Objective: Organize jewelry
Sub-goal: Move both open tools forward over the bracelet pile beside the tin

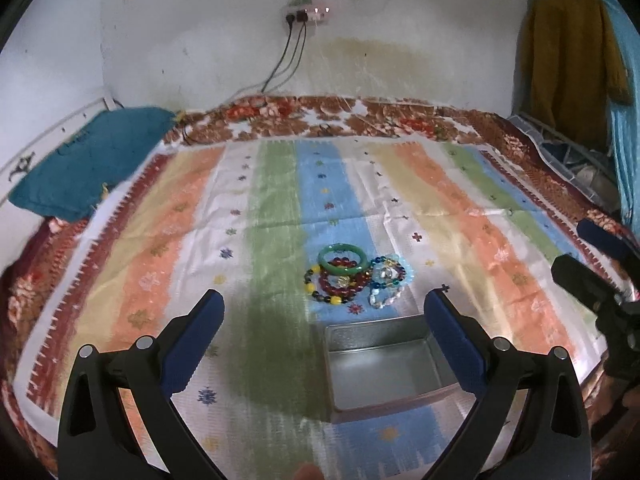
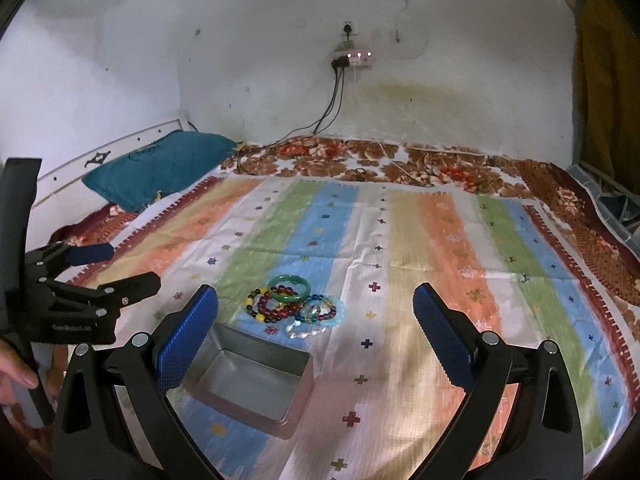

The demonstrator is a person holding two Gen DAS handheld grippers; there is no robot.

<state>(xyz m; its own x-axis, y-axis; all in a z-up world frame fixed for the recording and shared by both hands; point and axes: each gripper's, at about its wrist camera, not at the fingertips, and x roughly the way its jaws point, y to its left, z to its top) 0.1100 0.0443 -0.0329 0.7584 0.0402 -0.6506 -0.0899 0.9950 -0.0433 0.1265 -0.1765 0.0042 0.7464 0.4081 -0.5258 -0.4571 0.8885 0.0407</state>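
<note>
Left gripper (image 1: 324,312) fills the bottom of the left wrist view, blue-padded fingers (image 1: 198,344) spread wide, nothing between them. Open metal tin (image 1: 386,364) sits on the striped cloth (image 1: 160,248) just inside the 3 o'clock finger, nothing visible inside it. Bracelet pile at 12 o'clock of the tin, just beyond its far rim: green bangle (image 1: 343,261) on top, dark red bead bracelet (image 1: 344,282) under it, yellow-and-dark bead bracelet (image 1: 320,290) toward 9 o'clock, blue bead bracelet (image 1: 394,272) toward 3 o'clock, pale bead bracelet (image 1: 384,298) nearest the tin. Right gripper (image 1: 584,256) pokes in at 3 o'clock, edge of view. Teal pillow (image 1: 92,160) at 10 o'clock.

Right wrist view: right gripper (image 2: 316,312) at the bottom, jaws wide apart, holding nothing. Tin (image 2: 256,380) lies at 7 o'clock, partly behind the near finger. Bangle (image 2: 289,287) and the bead bracelets bunch at 12 o'clock of the tin, touching one another, on the blue stripe. Left gripper (image 2: 132,266) enters at 9 o'clock, fingers parted, a hand (image 2: 16,376) on its handle. Wall socket (image 2: 352,58) at 12 o'clock, cables hanging to the bed.
</note>
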